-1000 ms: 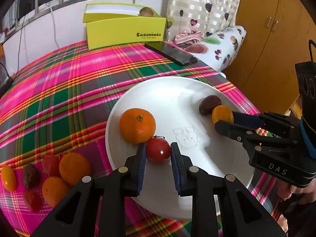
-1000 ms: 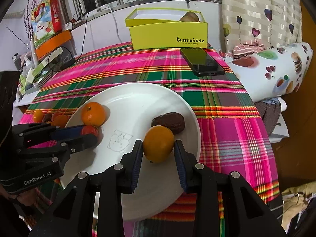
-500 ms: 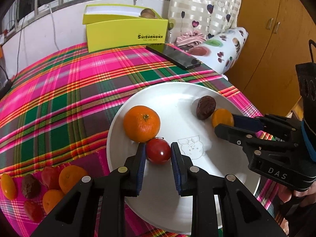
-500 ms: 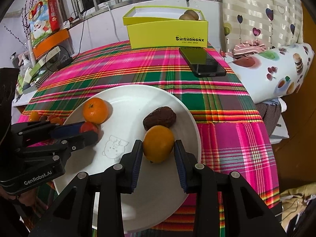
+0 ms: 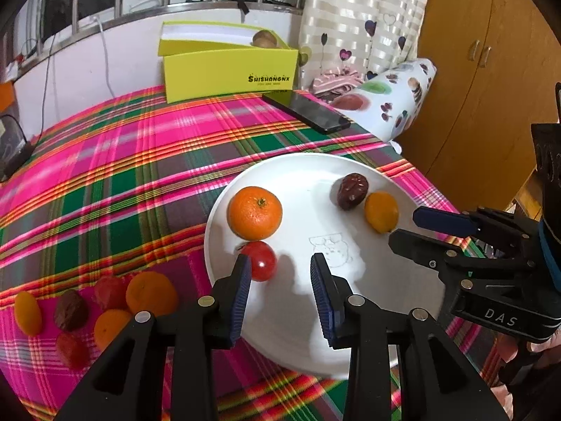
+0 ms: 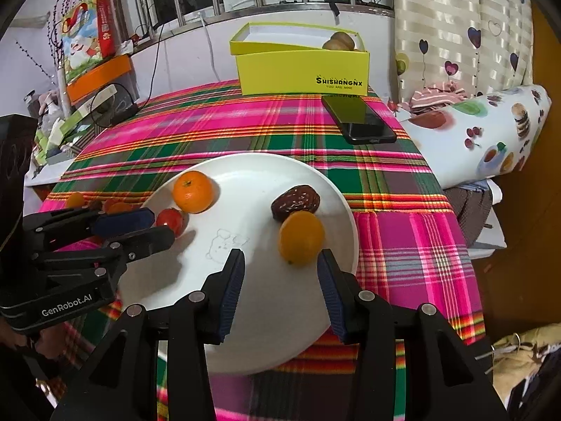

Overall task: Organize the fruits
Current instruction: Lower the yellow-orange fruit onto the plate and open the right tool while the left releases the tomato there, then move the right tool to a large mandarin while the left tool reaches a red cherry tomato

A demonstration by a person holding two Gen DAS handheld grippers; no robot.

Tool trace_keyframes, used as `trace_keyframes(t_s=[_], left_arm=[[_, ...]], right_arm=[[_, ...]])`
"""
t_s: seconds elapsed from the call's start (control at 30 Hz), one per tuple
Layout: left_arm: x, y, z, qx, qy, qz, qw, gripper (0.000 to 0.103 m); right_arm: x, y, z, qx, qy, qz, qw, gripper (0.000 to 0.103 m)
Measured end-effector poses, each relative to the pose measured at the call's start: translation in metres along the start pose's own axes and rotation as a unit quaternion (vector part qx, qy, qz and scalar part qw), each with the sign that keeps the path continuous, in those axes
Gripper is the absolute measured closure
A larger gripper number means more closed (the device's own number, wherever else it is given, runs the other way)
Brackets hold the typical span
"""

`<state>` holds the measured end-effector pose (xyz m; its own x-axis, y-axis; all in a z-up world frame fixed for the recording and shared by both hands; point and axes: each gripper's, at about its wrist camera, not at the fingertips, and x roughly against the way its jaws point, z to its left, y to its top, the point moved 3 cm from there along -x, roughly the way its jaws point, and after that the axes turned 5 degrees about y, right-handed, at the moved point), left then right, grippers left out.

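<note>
Left gripper standing wide open, holding nothing; cherry tomato lying just beside its left finger on white plate. Right gripper likewise gaping, empty; yellow-orange fruit sitting just ahead of its tips, nearer the right finger. Mandarin touching the tomato's far side. Brown date touching the yellow-orange fruit's far side. Loose fruit pile lying on plaid cloth left of plate. Phone and yellow box resting farthest.
</note>
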<state>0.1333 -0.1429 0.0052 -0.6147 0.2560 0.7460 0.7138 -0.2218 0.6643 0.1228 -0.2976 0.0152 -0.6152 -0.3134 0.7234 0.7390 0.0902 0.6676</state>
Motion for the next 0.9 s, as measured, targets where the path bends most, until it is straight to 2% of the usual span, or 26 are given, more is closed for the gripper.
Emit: trace_keyframes(t_s=[0.47, 0.9], left_arm=[[0.049, -0.015, 0.01, 0.018, 0.014, -0.029, 0.9993, 0.057], [0.077, -0.032, 0.034, 0.047, 0.039, -0.044, 0.9972, 0.057]], right_arm=[[0.026, -0.009, 0.027, 0.012, 0.011, -0.011, 1.0, 0.058], [0.031, -0.015, 0.062, 0.039, 0.032, -0.006, 0.999, 0.058]])
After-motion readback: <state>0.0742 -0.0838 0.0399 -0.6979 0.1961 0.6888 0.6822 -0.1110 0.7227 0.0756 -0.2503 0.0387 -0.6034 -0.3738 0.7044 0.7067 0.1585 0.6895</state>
